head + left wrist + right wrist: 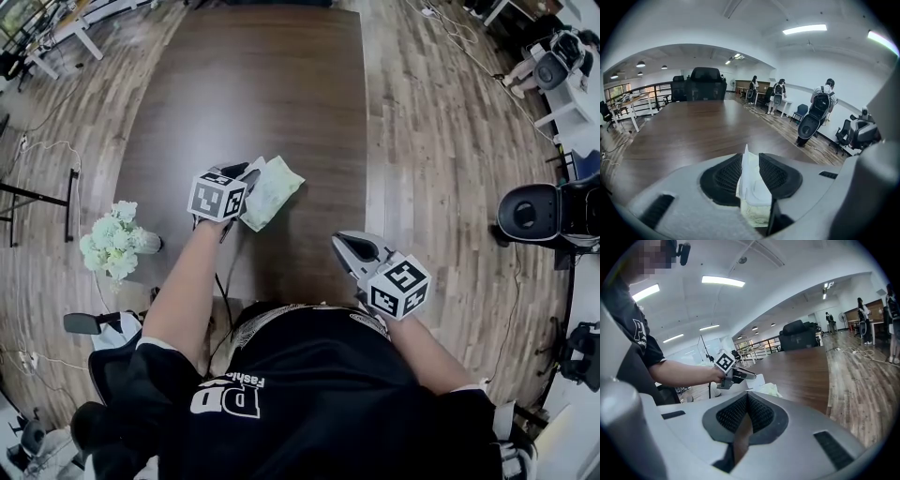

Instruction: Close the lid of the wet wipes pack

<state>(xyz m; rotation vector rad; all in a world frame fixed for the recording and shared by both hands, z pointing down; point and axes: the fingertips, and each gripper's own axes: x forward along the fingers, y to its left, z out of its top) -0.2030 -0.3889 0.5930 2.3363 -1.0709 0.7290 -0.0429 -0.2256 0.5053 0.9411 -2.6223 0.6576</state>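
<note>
The left arm reaches forward over the near part of the dark wooden counter (262, 84), forearm almost straight. Its left gripper (248, 180) meets the near-left end of the wet wipes pack (274, 192). In the left gripper view the jaws are pinched tight on a white plastic part of the pack (752, 187), with pale green wrapper showing below the pads. Whether the lid is down cannot be told.

The right arm is bent and kept close to the body. The right gripper (345, 242) is over the counter's near edge, well apart from the pack and angled far-left toward it. Its jaws are pressed together with nothing between them (746, 397).
</note>
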